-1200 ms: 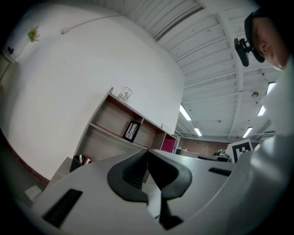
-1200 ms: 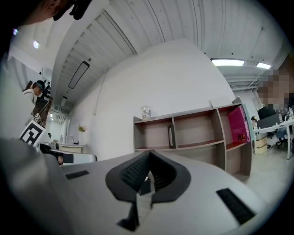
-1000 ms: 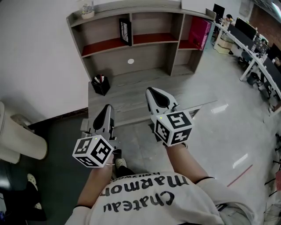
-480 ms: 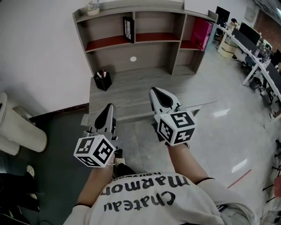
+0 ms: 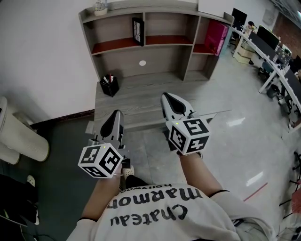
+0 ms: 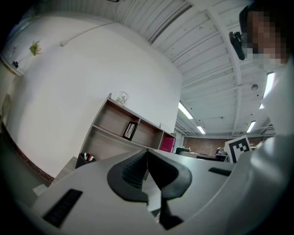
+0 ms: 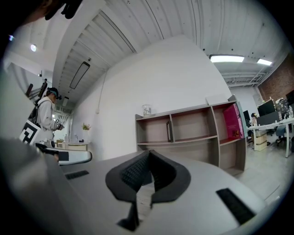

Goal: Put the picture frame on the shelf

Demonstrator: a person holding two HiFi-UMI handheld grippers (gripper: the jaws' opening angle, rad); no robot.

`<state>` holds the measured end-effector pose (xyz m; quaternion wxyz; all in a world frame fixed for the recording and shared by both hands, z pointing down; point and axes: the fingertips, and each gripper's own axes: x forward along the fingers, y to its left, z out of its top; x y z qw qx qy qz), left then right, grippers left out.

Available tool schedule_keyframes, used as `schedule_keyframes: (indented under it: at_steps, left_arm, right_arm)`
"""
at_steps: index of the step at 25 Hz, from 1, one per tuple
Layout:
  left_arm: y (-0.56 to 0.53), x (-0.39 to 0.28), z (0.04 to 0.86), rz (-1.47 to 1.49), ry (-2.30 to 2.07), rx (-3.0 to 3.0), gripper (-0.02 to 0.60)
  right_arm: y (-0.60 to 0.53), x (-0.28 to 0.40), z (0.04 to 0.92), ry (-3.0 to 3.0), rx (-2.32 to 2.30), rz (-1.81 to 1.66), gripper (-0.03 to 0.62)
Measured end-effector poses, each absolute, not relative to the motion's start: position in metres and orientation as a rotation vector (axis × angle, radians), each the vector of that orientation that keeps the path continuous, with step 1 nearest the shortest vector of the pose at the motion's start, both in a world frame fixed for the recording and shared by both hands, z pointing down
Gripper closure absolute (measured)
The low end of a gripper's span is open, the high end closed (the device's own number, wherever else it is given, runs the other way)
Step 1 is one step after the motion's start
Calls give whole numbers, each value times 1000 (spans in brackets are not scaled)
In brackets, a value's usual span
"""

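Right now your left gripper (image 5: 116,114) has its fingers (image 6: 130,172) pressed together with nothing between them. Your right gripper (image 5: 167,96) matches it, with its fingers (image 7: 133,173) closed on nothing. You hold both out in front of you, pointing toward the shelf (image 5: 117,46). In the head view their tips lie over the front part of the counter (image 5: 141,101), the left one near its left edge and the right one nearer the middle.

The picture frame (image 5: 138,31) is well apart from both pairs of fingers. It stands upright on the shelf's red board, at the right end of the left compartment, close against the divider. In the left gripper view the picture frame (image 6: 130,130) appears above and a little left of the closed fingertips. In the right gripper view the picture frame (image 7: 169,131) appears above and a little right of them.

A black pen holder (image 5: 109,86) stands near the counter's back left corner. A pink box (image 5: 215,35) sits in the shelf's right compartment, and a glass jar (image 5: 99,5) stands on top of the shelf near its left end.
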<state>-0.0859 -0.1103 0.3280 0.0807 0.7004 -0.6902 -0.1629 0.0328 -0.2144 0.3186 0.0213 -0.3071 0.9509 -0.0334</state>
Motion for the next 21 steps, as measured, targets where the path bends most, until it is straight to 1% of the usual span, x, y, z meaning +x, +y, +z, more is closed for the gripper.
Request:
schedule_keyframes:
  at_steps: [21]
  left_arm:
    - [-117, -96, 329, -483, -2073, 2073, 563]
  right_arm:
    - [-224, 25, 320, 2972, -958, -94, 602]
